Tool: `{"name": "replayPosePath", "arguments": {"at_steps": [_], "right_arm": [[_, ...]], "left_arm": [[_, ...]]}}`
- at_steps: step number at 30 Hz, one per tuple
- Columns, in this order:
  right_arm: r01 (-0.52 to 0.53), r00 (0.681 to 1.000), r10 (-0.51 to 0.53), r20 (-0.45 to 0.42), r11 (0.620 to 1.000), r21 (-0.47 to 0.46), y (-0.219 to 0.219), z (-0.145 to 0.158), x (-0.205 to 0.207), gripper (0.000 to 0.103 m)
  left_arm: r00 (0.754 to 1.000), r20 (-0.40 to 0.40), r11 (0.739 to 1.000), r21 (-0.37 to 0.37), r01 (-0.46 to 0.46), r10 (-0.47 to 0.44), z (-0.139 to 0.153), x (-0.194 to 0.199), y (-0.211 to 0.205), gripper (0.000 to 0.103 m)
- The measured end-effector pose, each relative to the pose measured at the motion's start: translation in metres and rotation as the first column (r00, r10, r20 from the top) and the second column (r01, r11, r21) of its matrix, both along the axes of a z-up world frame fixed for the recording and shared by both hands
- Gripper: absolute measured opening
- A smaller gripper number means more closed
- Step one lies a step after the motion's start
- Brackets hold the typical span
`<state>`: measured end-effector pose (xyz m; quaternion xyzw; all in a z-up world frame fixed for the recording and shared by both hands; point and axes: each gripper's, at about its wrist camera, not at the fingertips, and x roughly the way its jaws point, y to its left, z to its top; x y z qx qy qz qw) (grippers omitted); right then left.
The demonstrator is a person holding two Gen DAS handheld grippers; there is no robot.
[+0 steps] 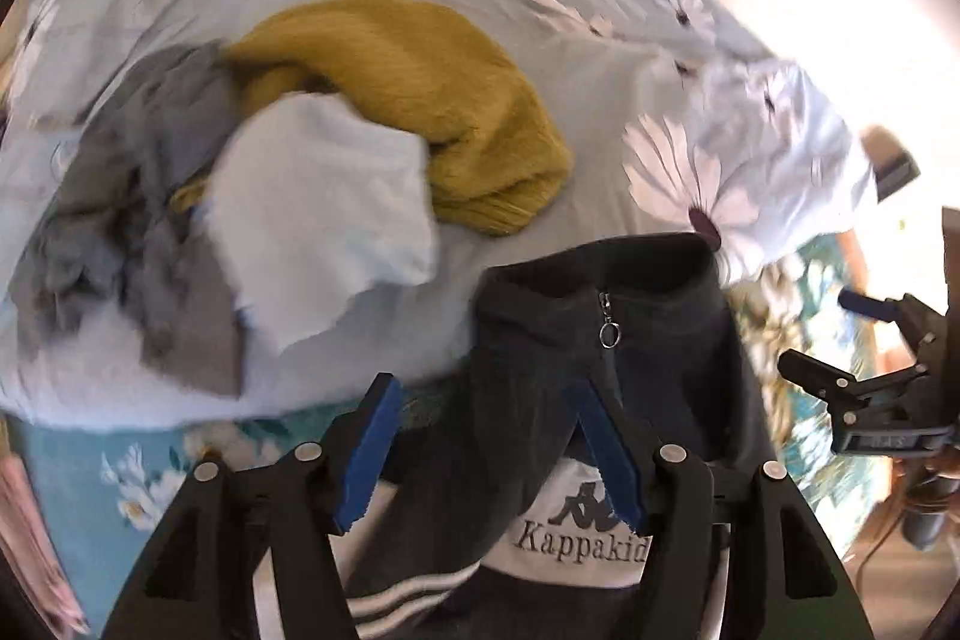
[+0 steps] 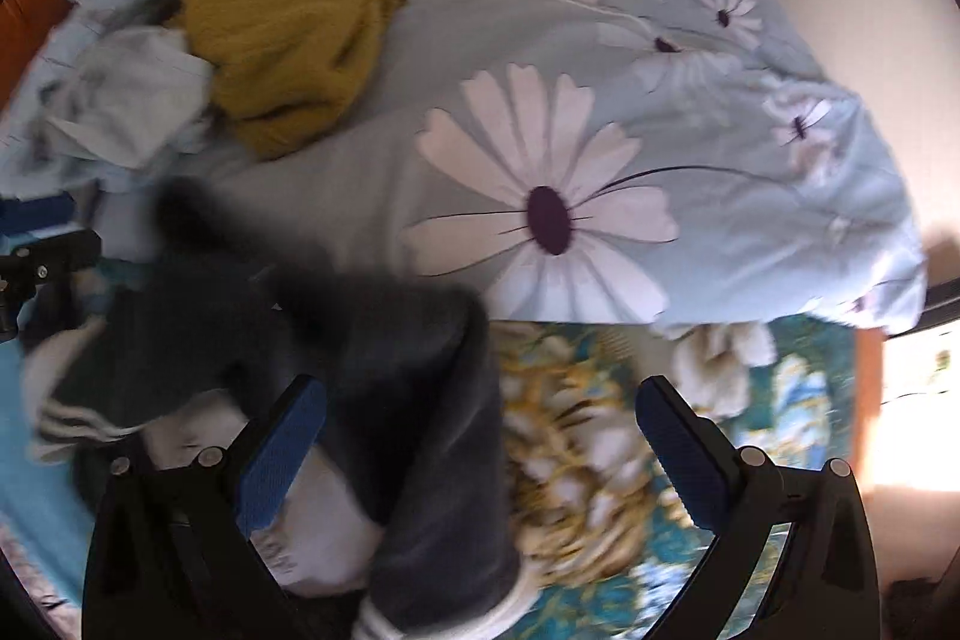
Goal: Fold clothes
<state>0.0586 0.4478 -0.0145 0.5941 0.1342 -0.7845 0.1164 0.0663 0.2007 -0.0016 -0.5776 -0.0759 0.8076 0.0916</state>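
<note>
While the dark Kappa sweatshirt (image 1: 540,340) lies at the near edge of the bed (image 2: 780,220), collar pointing away, the left gripper (image 1: 486,454) straddles its zipped chest with spread fingers (nothing pinched), and the right gripper (image 2: 480,454), equally open, hovers beside its sleeve.
</note>
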Motion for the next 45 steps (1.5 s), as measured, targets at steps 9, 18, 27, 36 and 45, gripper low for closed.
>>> {"name": "replayPosePath", "arguments": {"at_steps": [9, 18, 27, 36, 45], "right_arm": [[0.261, 0.965, -0.261, 0.021, 0.959, -0.113, 0.040, 0.015, 0.064, 0.103], [0.472, 0.836, -0.450, 0.314, 0.882, 0.008, 0.055, -0.057, 0.200, 0.103], [0.496, 0.837, -0.474, 0.274, 0.868, -0.013, 0.037, -0.029, 0.212, 0.103], [0.481, 0.849, -0.459, 0.263, 0.877, -0.020, 0.014, -0.025, 0.221, 0.103], [0.438, 0.875, -0.434, 0.215, 0.898, 0.027, -0.011, -0.063, 0.233, 0.103]], "left_arm": [[0.979, 0.086, 0.970, -0.177, -0.168, 0.185, -0.045, 0.120, -0.081, 0.072], [0.979, 0.201, 0.938, -0.342, 0.045, 0.026, -0.108, 0.194, -0.071, 0.072], [0.971, 0.099, 0.907, -0.388, -0.164, 0.218, -0.100, 0.174, -0.090, 0.015], [0.946, -0.117, 0.861, -0.392, -0.324, 0.303, -0.012, 0.153, -0.151, 0.011], [0.940, -0.175, 0.850, -0.401, -0.341, 0.294, 0.021, 0.145, -0.180, 0.008]]}}
